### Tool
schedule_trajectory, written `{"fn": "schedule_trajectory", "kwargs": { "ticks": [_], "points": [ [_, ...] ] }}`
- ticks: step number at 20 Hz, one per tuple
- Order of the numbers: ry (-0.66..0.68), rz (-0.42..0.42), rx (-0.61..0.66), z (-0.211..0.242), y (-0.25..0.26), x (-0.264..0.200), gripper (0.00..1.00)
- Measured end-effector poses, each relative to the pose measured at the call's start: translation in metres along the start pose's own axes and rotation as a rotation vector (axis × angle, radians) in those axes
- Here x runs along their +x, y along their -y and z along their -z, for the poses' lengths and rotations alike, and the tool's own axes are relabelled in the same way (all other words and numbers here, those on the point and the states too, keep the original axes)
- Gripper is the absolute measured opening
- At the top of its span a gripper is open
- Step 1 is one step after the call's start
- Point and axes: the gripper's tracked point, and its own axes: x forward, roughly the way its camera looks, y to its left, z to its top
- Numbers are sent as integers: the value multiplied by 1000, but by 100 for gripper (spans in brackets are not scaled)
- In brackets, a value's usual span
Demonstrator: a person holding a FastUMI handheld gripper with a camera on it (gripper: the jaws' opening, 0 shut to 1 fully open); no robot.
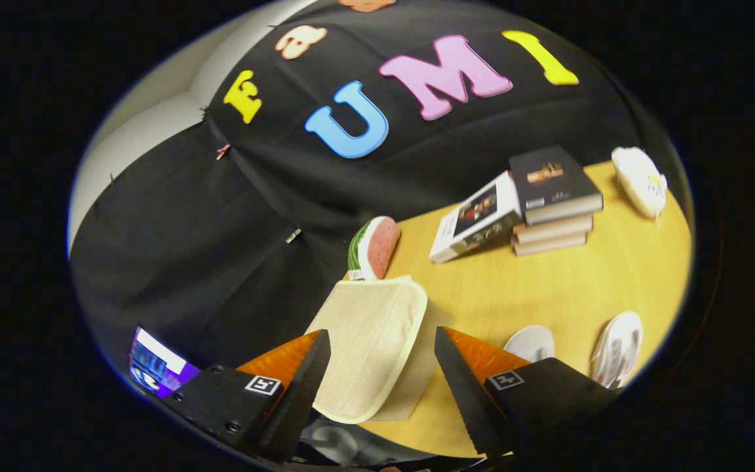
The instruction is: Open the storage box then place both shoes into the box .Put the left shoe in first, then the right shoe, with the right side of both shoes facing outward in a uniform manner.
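Observation:
My gripper [381, 333] is open, its fingers spread wide. Between them and just ahead lies the cream fabric lid [369, 341] of the storage box, with a rounded corner and a pale rim; neither finger presses on it. The box body under the lid is mostly hidden. Two white shoes rest on the wooden table [548, 295] beyond the right finger: one shoe [531, 342] is partly covered by that finger, and the other shoe [619, 346] lies further right.
A watermelon-slice toy [375, 248] stands just beyond the lid by the black cloth wall. Further back is a stack of books [553, 196] with another book [476, 217] leaning on it, and a white object [639, 180] beside them. A lit screen [154, 364] glows left of the left finger.

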Motion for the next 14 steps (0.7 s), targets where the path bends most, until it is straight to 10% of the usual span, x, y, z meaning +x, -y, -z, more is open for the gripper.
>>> {"fn": "schedule_trajectory", "kwargs": {
  "ticks": [10, 14],
  "points": [
    [-221, -116, 375, 77, 3, 58, 95],
    [-195, -186, 386, 73, -7, 61, 27]
  ]
}}
